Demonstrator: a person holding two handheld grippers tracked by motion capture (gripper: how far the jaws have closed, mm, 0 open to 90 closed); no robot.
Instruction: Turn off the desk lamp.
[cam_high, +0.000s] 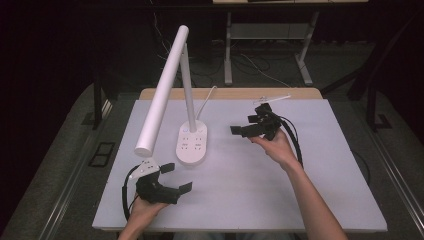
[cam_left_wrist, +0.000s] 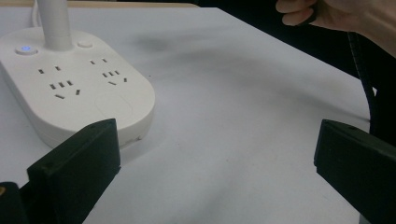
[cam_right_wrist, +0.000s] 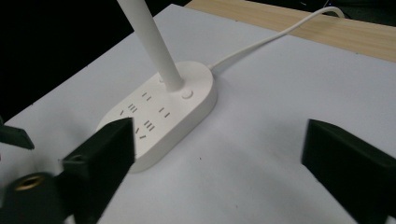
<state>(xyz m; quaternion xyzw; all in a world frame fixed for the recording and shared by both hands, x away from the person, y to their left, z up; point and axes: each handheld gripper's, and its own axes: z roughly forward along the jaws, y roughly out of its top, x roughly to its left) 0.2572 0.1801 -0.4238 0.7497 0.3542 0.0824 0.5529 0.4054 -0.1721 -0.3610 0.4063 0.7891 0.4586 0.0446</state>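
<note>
1. Left tool (cam_high: 176, 177) hovers near the surface's near-left edge, jaws wide, holding nothing.
2. Right tool (cam_high: 245, 129) is raised right of centre, jaws wide, empty.
3. Desk lamp (cam_high: 192, 145), with a socket-strip base, stands on the white surface (cam_high: 260, 185), between the tools.
4. Judgement: rigid, smooth plastic; base-heavy, long head may tip it. Grip the stem (cam_right_wrist: 154, 46) low, near the base.

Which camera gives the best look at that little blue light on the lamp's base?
The left gripper view: the blue light glows on the lamp base, close up beside the post. The high view shows the base too small to make it out; the right gripper view has the post in front.
</note>
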